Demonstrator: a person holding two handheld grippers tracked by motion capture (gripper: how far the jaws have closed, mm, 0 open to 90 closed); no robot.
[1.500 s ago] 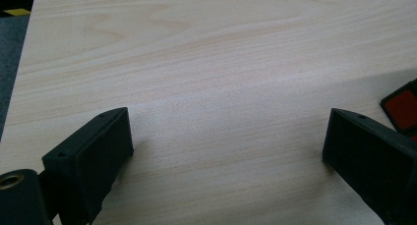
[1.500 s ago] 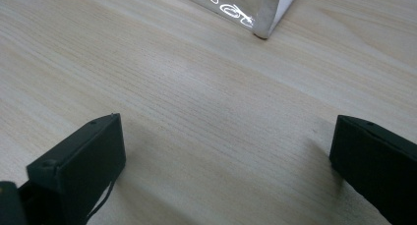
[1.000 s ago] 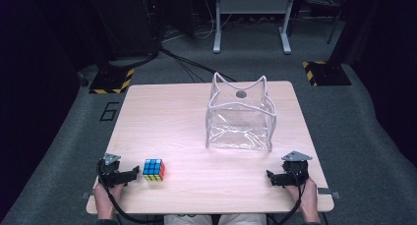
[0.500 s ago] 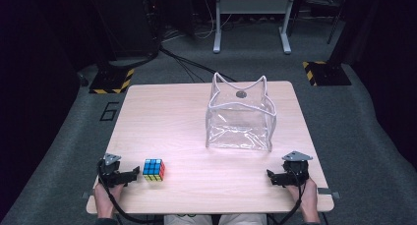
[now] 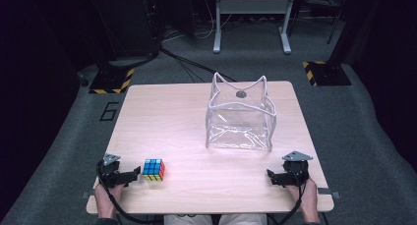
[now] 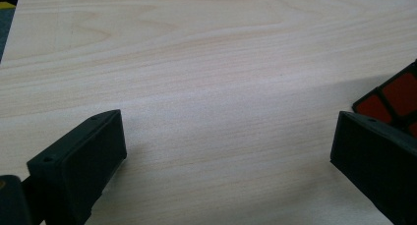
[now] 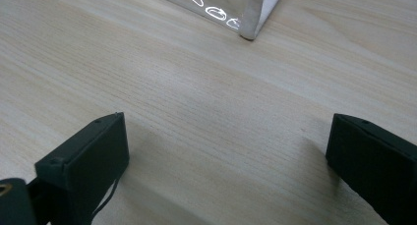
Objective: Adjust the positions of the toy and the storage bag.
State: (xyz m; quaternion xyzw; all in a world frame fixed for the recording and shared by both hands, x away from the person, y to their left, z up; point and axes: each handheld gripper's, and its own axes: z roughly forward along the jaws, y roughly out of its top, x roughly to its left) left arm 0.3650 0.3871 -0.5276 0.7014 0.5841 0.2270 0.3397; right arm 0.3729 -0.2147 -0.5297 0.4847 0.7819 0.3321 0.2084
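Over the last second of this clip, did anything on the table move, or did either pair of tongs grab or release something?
Nothing visibly changed. The left tongs rest open beside the puzzle cube, the right tongs open near the clear plastic bag, all where they were on the table.

Cube (image 5: 154, 169): on your table (image 5: 167, 117), near edge, just right of your left gripper (image 5: 132, 175)
Bag (image 5: 240, 118): farther back, right of centre
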